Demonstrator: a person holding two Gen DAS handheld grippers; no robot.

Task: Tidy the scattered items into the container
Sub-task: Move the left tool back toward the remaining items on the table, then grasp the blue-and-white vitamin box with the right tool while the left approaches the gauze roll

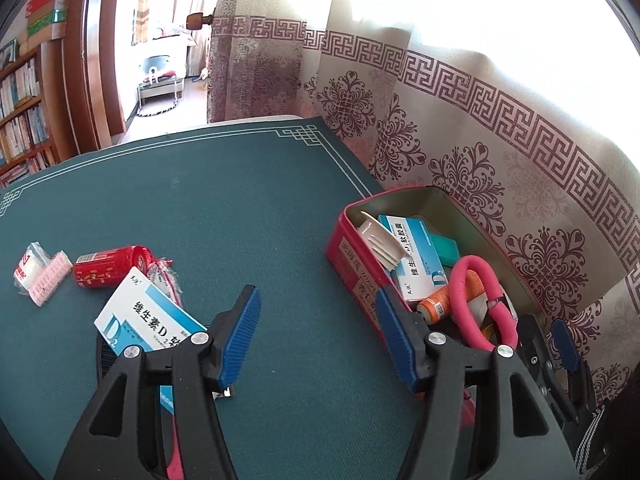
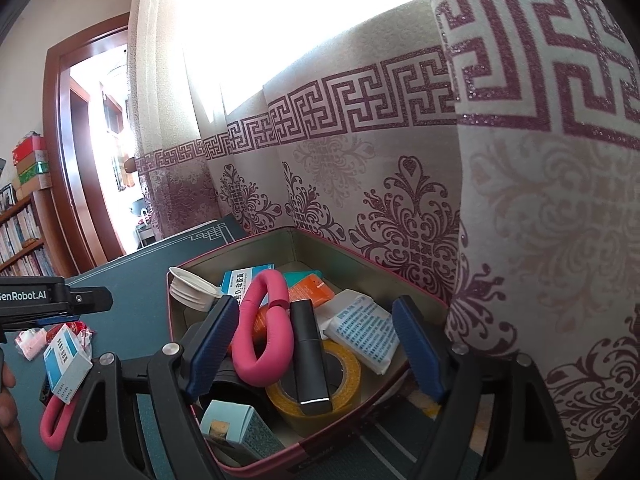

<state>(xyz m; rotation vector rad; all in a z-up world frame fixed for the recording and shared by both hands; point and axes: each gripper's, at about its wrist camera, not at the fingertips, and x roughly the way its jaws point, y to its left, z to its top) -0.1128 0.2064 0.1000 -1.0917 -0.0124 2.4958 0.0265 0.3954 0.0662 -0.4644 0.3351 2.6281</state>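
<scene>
Green tabletop lies bare between red tin and scattered boxes.

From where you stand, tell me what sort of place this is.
Most likely a room in a home: a bookshelf packed with books, patterned curtains over a bright window, and a wooden doorway into another room with furniture. The work happens on a green-covered table.

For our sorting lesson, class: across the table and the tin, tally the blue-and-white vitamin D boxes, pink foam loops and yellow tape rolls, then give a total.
Blue-and-white vitamin D boxes: 2
Pink foam loops: 2
Yellow tape rolls: 1
Total: 5
</scene>
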